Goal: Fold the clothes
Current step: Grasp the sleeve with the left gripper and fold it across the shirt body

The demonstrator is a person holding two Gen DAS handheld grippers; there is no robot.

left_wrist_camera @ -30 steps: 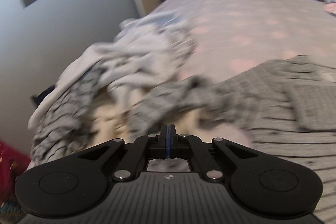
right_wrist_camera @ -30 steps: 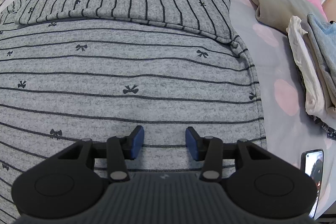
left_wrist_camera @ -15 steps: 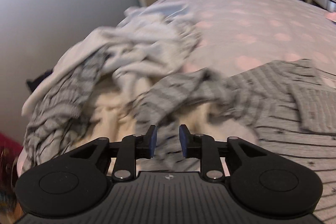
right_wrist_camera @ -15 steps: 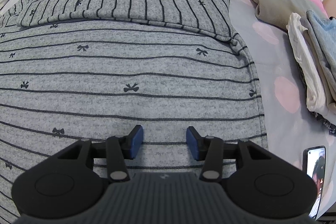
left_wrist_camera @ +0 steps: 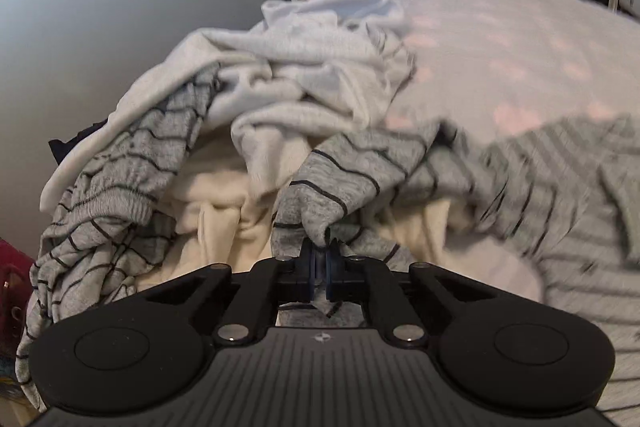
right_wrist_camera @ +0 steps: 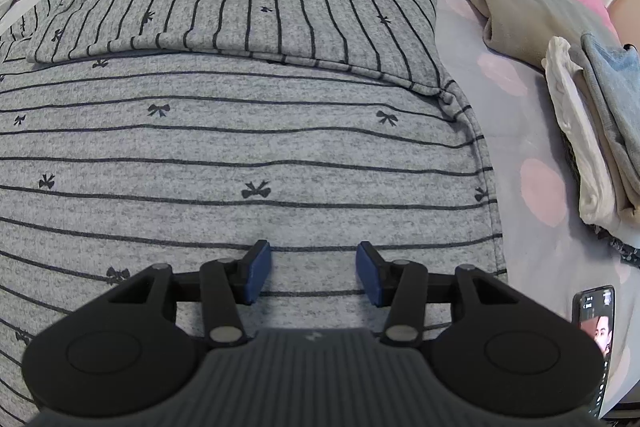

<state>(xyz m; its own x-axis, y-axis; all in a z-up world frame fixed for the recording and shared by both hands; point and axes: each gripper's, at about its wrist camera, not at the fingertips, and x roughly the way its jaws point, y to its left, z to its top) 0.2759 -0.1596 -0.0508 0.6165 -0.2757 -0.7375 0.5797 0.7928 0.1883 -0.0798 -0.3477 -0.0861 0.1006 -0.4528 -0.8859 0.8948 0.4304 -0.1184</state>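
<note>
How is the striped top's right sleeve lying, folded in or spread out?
Folded in: the right sleeve lies flat across the striped top, its stripes crossing the body's.

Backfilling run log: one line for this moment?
left gripper: shut on striped sleeve | right gripper: open over striped shirt | fold: unfinished

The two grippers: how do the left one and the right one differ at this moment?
The left gripper is shut on the striped sleeve; the right gripper is open and holds nothing. The left one works beside the crumpled pile of clothes; the right one hovers over the flat body of the striped shirt. Both have blue pads.
</note>
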